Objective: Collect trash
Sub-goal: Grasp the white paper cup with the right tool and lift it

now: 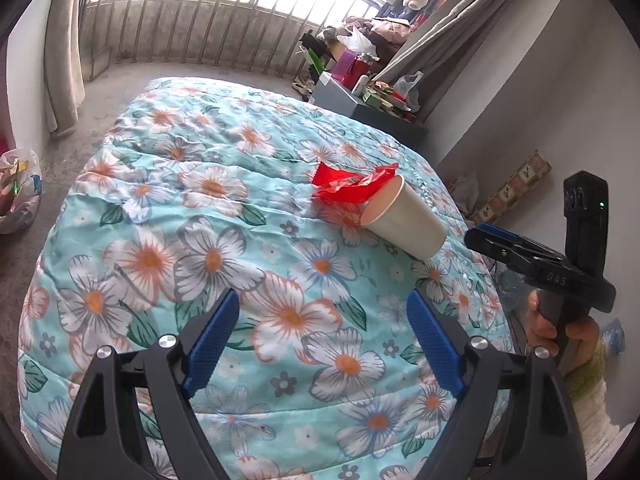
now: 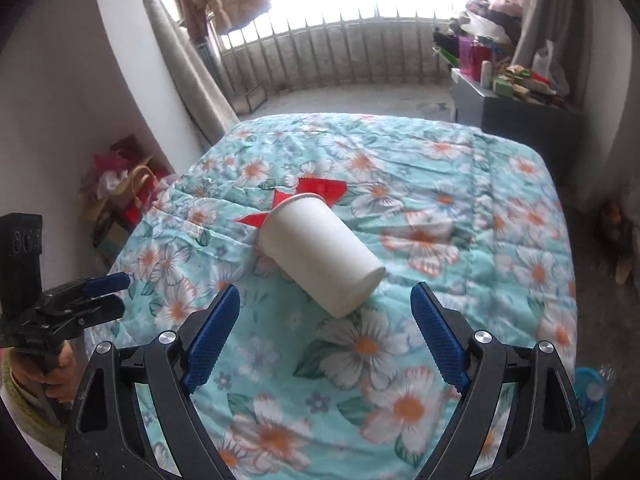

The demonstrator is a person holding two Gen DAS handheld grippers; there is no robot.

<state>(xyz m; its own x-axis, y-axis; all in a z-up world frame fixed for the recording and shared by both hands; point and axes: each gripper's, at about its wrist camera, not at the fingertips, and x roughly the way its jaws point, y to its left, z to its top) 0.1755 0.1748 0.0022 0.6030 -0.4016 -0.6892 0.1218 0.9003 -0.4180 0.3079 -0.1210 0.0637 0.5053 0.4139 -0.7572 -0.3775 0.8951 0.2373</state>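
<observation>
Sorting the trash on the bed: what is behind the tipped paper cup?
A crumpled red wrapper lies at the rim of the paper cup, on the floral quilt. The cup covers part of it, so its full extent stays hidden.

White cup (image 2: 320,252), red wrapper (image 1: 348,186), floral turquoise quilt (image 1: 208,208).

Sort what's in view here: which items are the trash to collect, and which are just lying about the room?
For the job:
- white paper cup, lying on its side on the floral quilt
- red wrapper, lying at the cup's mouth
- left gripper and right gripper, both open and empty

Lying about:
- cluttered cabinet
- plastic bag on the floor
- curtains
</observation>
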